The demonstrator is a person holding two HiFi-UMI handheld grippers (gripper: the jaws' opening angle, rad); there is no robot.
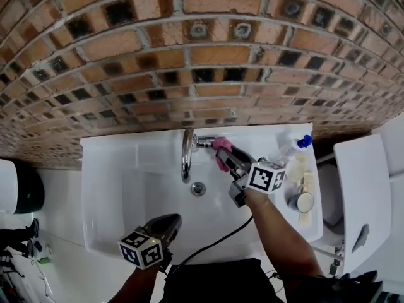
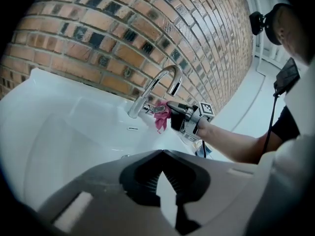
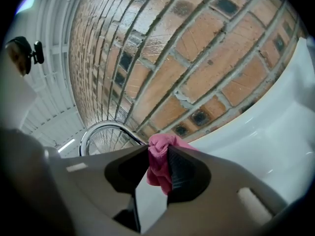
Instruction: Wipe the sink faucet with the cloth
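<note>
A curved chrome faucet (image 1: 186, 155) rises at the back of the white sink (image 1: 113, 182). My right gripper (image 1: 223, 151) is shut on a pink cloth (image 1: 220, 148) and holds it against the faucet's base, just right of the spout. In the right gripper view the cloth (image 3: 160, 163) is bunched between the jaws, with the faucet's arc (image 3: 98, 131) behind it to the left. The left gripper (image 1: 170, 221) hovers over the sink's front rim, shut and holding nothing. From the left gripper view I see the faucet (image 2: 158, 85), the cloth (image 2: 161, 118) and the right gripper (image 2: 173, 108).
A brick wall (image 1: 189, 55) stands right behind the sink. On the sink's right ledge are a blue-capped bottle (image 1: 298, 145), pale soap pieces (image 1: 307, 183) and a small round tin (image 1: 303, 201). The drain (image 1: 198, 188) lies below the spout. A white fixture (image 1: 363, 194) stands at the right.
</note>
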